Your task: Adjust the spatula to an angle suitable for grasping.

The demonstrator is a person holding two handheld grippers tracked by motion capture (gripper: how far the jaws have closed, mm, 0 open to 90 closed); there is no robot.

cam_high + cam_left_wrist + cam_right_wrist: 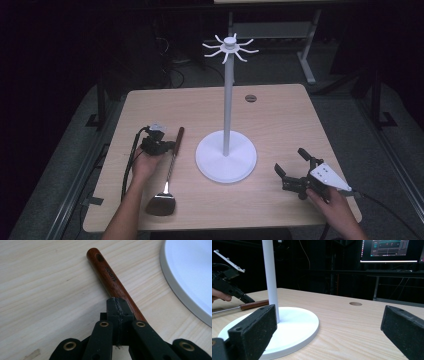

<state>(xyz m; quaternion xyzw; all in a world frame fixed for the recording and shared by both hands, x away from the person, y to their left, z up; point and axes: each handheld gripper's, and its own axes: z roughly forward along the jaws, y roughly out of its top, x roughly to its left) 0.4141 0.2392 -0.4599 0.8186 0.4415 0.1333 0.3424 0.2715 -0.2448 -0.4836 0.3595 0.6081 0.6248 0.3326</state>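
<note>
A spatula lies on the wooden table, its dark wooden handle pointing away and its metal blade near the front edge. My left gripper rests against the handle; in the left gripper view its jaws are pressed together on top of the handle, with nothing between them. My right gripper sits at the front right, held in a hand, jaws wide open and empty. Between the two stands a white hook stand on a round base.
A round cable hole sits near the table's far edge. The stand's hooks spread high above the table. A lit monitor and dark desk frames lie beyond. Cables trail from both grippers off the front.
</note>
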